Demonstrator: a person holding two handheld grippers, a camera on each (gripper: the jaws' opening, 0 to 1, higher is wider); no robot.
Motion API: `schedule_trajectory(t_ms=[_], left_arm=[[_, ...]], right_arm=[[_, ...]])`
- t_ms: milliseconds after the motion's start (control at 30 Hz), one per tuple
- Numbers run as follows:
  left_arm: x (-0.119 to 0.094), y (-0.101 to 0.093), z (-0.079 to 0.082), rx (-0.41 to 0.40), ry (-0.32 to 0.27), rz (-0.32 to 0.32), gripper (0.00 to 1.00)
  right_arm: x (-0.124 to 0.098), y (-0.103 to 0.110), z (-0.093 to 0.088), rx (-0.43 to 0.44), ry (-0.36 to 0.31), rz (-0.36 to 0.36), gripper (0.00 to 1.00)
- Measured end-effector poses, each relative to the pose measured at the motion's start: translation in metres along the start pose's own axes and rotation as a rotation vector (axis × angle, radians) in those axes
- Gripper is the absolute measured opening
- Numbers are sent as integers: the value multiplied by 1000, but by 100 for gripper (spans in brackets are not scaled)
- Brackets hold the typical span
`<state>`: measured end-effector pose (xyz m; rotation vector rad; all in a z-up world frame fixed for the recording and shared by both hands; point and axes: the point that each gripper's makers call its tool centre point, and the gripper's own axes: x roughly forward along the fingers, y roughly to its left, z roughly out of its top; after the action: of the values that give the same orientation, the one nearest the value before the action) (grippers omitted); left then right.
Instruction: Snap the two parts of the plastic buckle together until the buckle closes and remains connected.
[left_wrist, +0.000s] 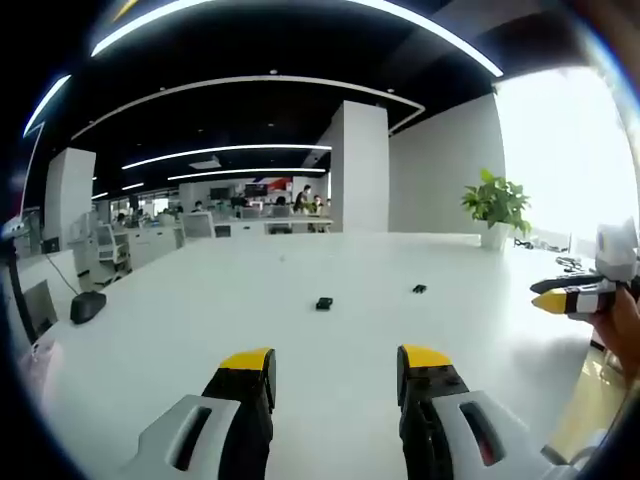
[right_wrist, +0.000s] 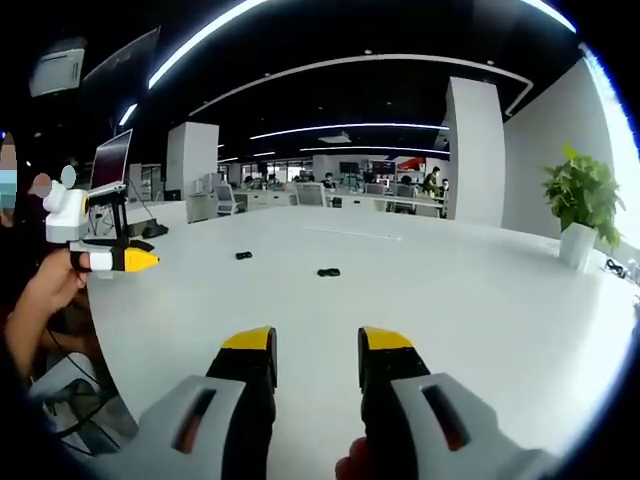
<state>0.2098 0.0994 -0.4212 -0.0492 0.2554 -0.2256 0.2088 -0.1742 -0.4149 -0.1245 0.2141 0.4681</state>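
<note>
In the left gripper view the left tongs (left_wrist: 336, 368) stand wide open at the bottom of the frame, holding nothing, above the white bench (left_wrist: 300, 330). The two buckle parts lie apart near the middle of the frame: one part (left_wrist: 324, 303) left, the other part (left_wrist: 419, 289) right. The right tongs (left_wrist: 560, 295) enter at the right edge. A mouse (left_wrist: 87, 305) sits at the left, a plant (left_wrist: 497, 205) upper right.

In the right gripper view the right tongs (right_wrist: 316, 355) are open less widely and empty. The left tongs (right_wrist: 125, 260) show at the left, held by a hand (right_wrist: 40, 300).

Counts — buckle parts: two (left_wrist: 324, 303) (left_wrist: 419, 289); tongs: two (left_wrist: 336, 362) (right_wrist: 315, 345); potted plant: one (left_wrist: 495, 205); computer mouse: one (left_wrist: 87, 305).
</note>
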Motion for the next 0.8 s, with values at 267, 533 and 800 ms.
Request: schedule_trajectory(t_ms=[267,533,800], left_arm=[[2,1,-1,-1,9,-2,49],[3,1,0,-3,9,-5,49],[5,1,3,-1,10,-7,49]], right_arm=[[2,-1,1,-2,-1,4,33],[5,-1,3,3,-1,6,32],[4,-4,2,5,7,4,32]])
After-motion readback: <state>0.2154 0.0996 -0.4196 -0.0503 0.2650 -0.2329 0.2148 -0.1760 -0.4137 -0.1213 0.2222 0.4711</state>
